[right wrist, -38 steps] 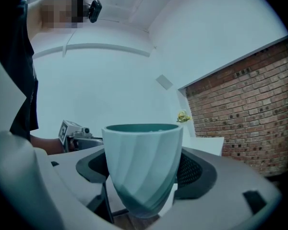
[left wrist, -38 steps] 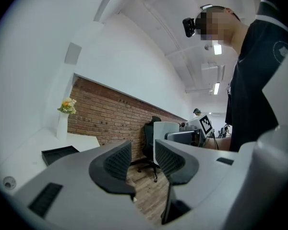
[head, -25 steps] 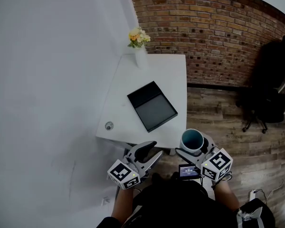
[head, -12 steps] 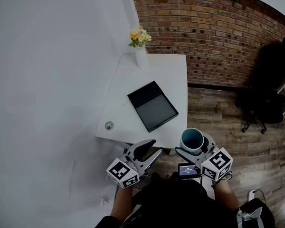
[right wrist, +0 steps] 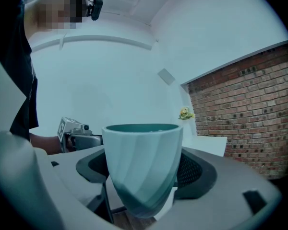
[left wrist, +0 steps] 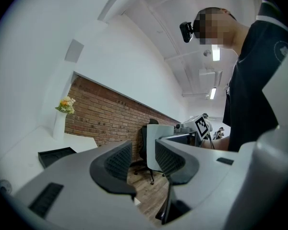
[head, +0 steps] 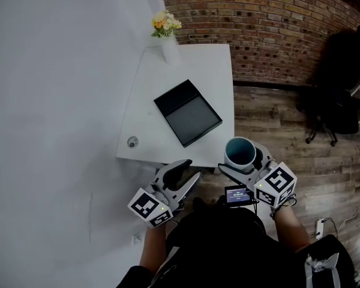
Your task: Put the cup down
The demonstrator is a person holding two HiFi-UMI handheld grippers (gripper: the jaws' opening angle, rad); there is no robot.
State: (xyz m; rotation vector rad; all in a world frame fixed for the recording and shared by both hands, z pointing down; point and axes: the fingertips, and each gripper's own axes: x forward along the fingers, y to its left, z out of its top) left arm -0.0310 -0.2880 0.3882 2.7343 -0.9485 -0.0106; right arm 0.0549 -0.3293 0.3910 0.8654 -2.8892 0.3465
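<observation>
The scene sits higher in the head view than before; the cup [head: 240,152] hangs upright by the table's [head: 210,71] near right corner. The right gripper view shows the right tongs [right wrist: 143,169] clamping its sides; the left tongs [left wrist: 144,158] gape empty.

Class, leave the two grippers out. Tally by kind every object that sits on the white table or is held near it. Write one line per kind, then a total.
cup: 1
black tray: 1
vase of flowers: 1
small round fitting: 1
Total: 4
</observation>
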